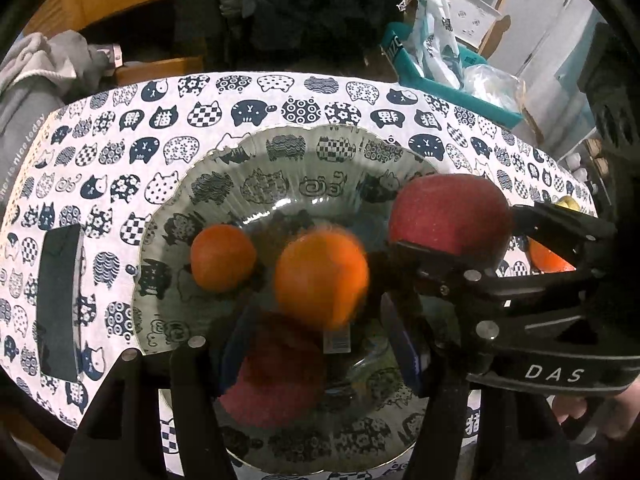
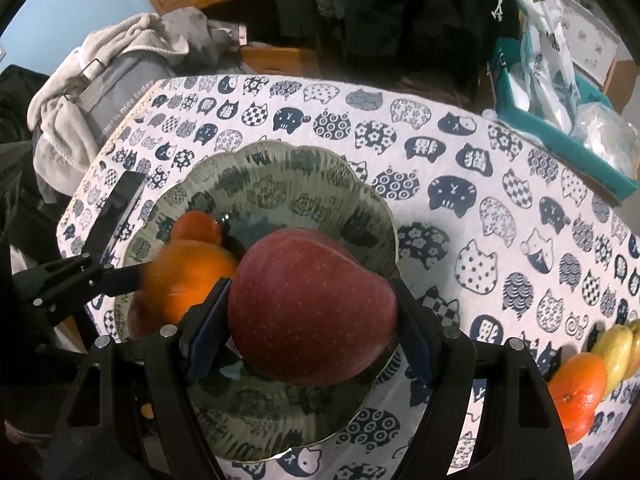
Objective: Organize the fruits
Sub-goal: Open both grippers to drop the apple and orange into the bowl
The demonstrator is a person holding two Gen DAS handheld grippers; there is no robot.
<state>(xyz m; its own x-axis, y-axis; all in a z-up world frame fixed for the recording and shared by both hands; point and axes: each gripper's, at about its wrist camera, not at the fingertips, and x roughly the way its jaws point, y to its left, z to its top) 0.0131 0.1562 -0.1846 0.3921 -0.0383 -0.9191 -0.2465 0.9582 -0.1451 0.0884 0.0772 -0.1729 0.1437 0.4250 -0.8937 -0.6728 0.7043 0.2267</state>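
Note:
A clear glass bowl (image 1: 280, 152) (image 2: 360, 208) sits on the cat-print tablecloth. In it lie a small orange (image 1: 222, 258) (image 2: 196, 228) and a red apple (image 1: 272, 376). A larger orange (image 1: 322, 278) (image 2: 188, 280), blurred by motion, is in the air between the spread fingers of my left gripper (image 1: 316, 344); nothing grips it. My right gripper (image 2: 310, 320) is shut on a big red apple (image 2: 312, 308) (image 1: 450, 210) and holds it above the bowl's right side.
A black phone (image 1: 58, 300) (image 2: 116, 212) lies left of the bowl. An orange (image 2: 578, 384) (image 1: 550, 258) and yellow fruit (image 2: 618, 348) lie at the table's right edge. A teal box (image 2: 560, 132) with plastic bags and grey clothes (image 2: 100, 92) border the table.

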